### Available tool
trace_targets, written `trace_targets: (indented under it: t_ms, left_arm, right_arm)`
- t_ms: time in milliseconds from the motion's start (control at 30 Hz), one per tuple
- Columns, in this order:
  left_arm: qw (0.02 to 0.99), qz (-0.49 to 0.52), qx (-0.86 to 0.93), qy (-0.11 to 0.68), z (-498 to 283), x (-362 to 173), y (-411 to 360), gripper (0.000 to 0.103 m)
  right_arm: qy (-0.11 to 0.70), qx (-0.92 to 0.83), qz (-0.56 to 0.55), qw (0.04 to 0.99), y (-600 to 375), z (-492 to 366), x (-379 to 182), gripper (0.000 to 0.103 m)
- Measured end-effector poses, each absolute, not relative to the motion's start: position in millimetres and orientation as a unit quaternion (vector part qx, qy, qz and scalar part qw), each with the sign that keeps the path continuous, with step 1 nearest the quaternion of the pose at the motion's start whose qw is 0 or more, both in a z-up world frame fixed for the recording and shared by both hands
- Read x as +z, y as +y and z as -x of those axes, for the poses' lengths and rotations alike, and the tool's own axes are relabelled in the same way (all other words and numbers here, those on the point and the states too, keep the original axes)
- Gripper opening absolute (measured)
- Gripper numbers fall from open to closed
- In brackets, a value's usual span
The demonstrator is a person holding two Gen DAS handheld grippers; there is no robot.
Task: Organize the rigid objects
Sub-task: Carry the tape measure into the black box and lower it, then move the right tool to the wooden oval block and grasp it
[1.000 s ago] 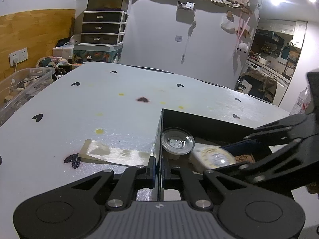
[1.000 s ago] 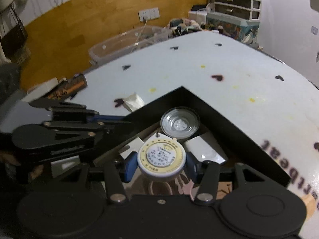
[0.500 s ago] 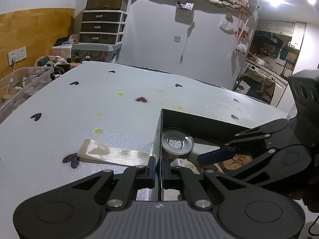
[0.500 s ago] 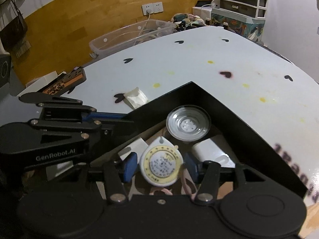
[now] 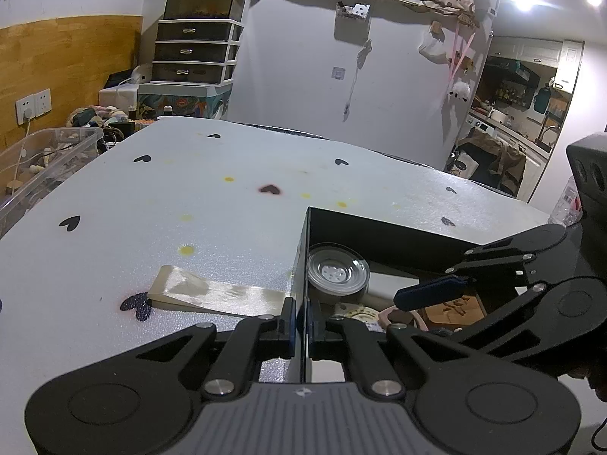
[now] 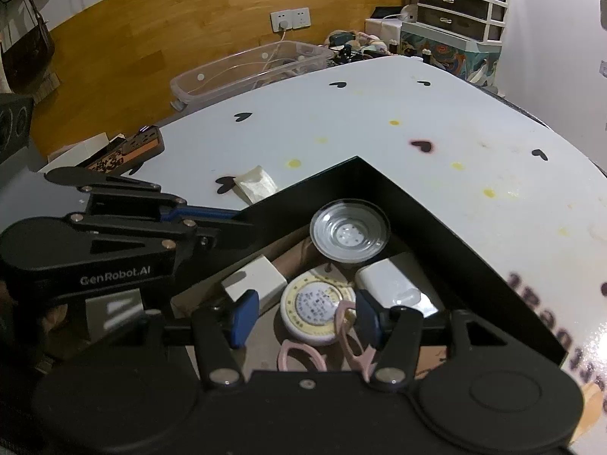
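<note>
Right fingers [image 6: 303,316]: stood about half open over the box, gripping nothing; a second before they had been pressed on the round tape measure, so this was a release.
Tape measure [image 6: 316,309]: lay flat on the box floor between the two blue pads, clear of both, resting against the pink scissors [image 6: 351,335] near the right pad.
Left fingers [image 5: 299,320]: were pinched shut on the near wall of the black box [image 5: 305,250], one pad outside and one inside; they had not shifted in that second.
Box contents: a clear round lid [image 6: 349,230] sat in the far corner, a white block [image 6: 254,278] to the left of the tape measure, a white charger [image 6: 394,284] to its right; all were inside the walls.
Tabletop [image 6: 341,132]: white with heart marks and yellow spots; a strip of tape [image 5: 212,290] ran from it up to the box wall by the left fingers.
Meaning for the task: one more rigid item appeared to have been put away. The left hold seemed to be what kept the box steady during the drop.
Next, as a judgement: the right fingers would need to lift straight out, since the scissors' loops lay close to the right pad and could snag.
</note>
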State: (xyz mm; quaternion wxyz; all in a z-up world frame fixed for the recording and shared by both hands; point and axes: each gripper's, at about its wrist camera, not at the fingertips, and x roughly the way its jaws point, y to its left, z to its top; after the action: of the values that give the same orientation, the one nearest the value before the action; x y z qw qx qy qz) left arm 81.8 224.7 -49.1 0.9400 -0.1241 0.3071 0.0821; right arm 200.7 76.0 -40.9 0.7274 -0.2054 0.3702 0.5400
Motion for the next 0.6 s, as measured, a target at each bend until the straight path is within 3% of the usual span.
trace_targets:
  t_ms: [367,567,600]
  left_arm:
    - [0.94,0.124,0.082,0.308,-81.8,-48.9,224.6,0.005]
    - [0.939,0.124,0.085,0.308,-79.9,-49.5,226.0,0.005]
    - [0.939,0.124,0.086,0.309,-79.9,-49.1,225.8,0.005]
  right_arm:
    - [0.363,0.537,0.195,0.736,64.1,-199.6,-31.7,0.059]
    - [0.355,0.527,0.189,0.748,53.0,-197.2,-23.3,0.07]
    - [0.353,0.526,0.187,0.751,50.1,-197.0,-22.2,0.076]
